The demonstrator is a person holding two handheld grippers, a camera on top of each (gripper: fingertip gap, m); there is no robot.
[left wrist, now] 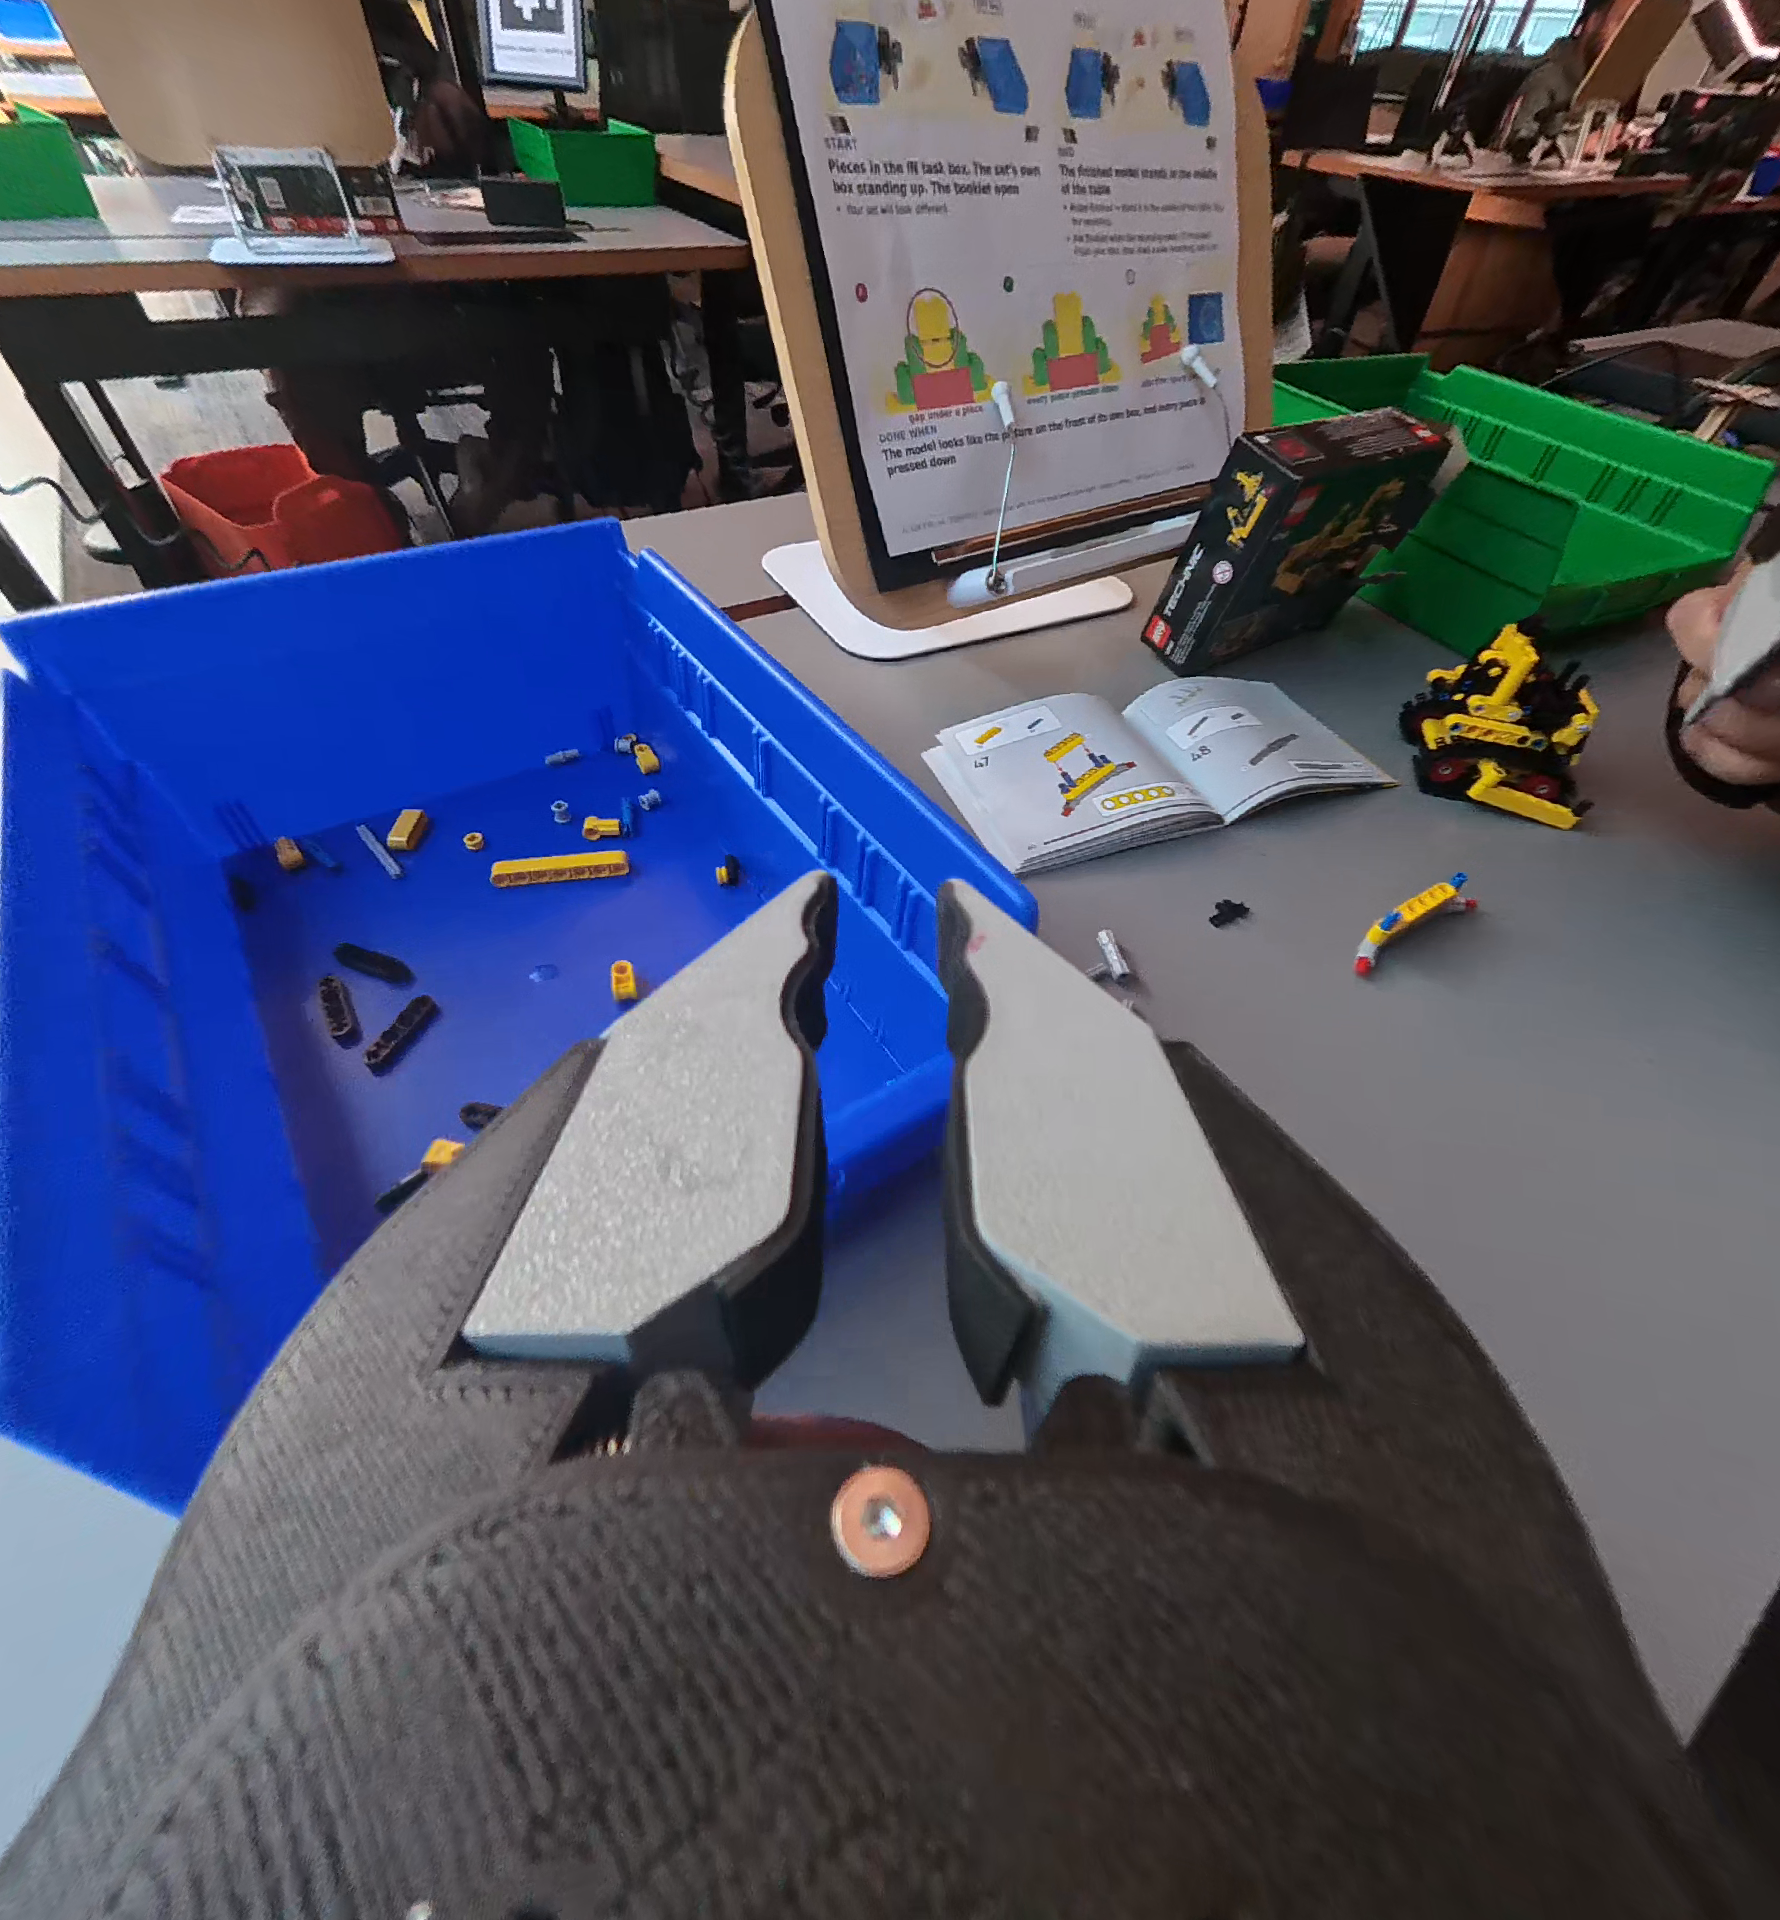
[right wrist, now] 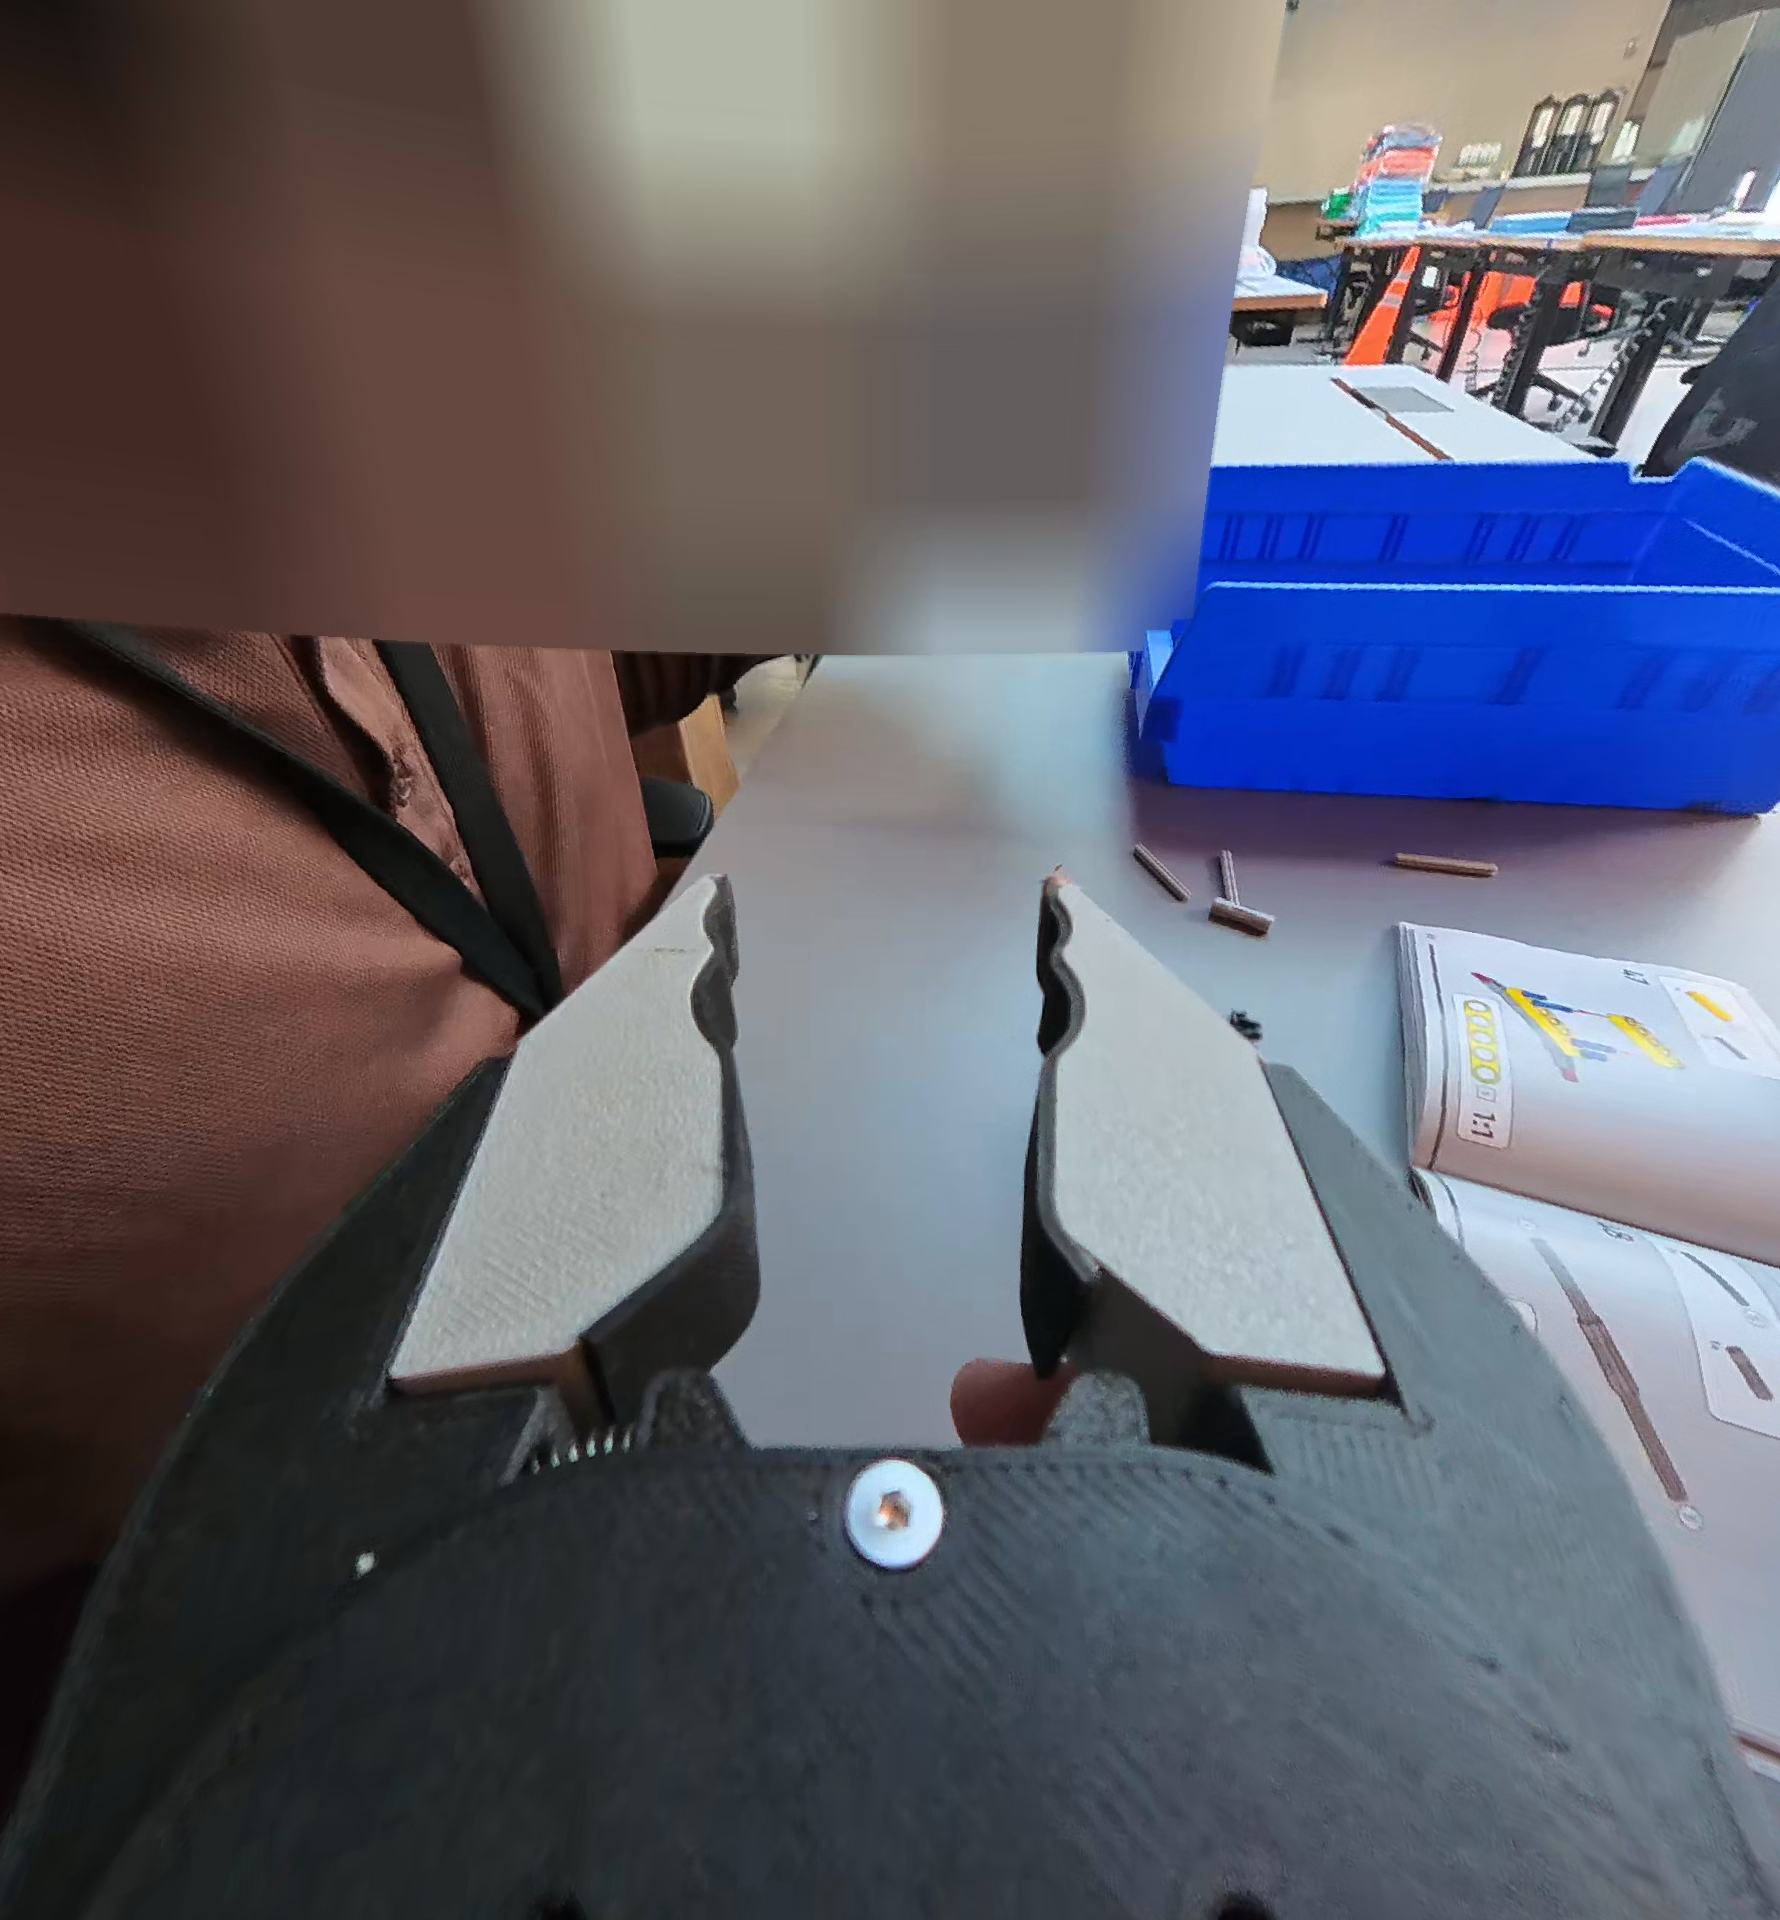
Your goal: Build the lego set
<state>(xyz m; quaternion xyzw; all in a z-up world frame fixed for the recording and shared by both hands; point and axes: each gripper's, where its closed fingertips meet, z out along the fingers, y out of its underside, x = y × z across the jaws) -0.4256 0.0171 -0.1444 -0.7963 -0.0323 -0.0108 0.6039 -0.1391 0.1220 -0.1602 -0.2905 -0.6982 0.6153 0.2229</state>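
Observation:
My left gripper point(left wrist: 886, 894) is open and empty, hovering over the near right corner of the blue bin point(left wrist: 117, 1039). The bin holds several loose yellow, black and grey pieces, among them a long yellow beam point(left wrist: 559, 868). A partly built yellow and black vehicle point(left wrist: 1499, 743) stands on the grey table at the right. A small curved yellow sub-assembly point(left wrist: 1416, 920) lies in front of it. The open instruction booklet point(left wrist: 1156, 769) lies between bin and vehicle. My right gripper point(right wrist: 891, 888) is open and empty above the table, pointing toward a person in a brown shirt point(right wrist: 190, 987). The booklet point(right wrist: 1613, 1070) and the bin point(right wrist: 1488, 675) show on its right.
The black set box point(left wrist: 1281, 540) stands by a green bin point(left wrist: 1551, 499). An instruction board on a white stand point(left wrist: 1011, 312) is behind the booklet. Small grey pins point(left wrist: 1114, 951) and a black piece point(left wrist: 1227, 912) lie on the table. Thin rods point(right wrist: 1234, 899) lie near the bin. Left tips to right tips: about 30 cm.

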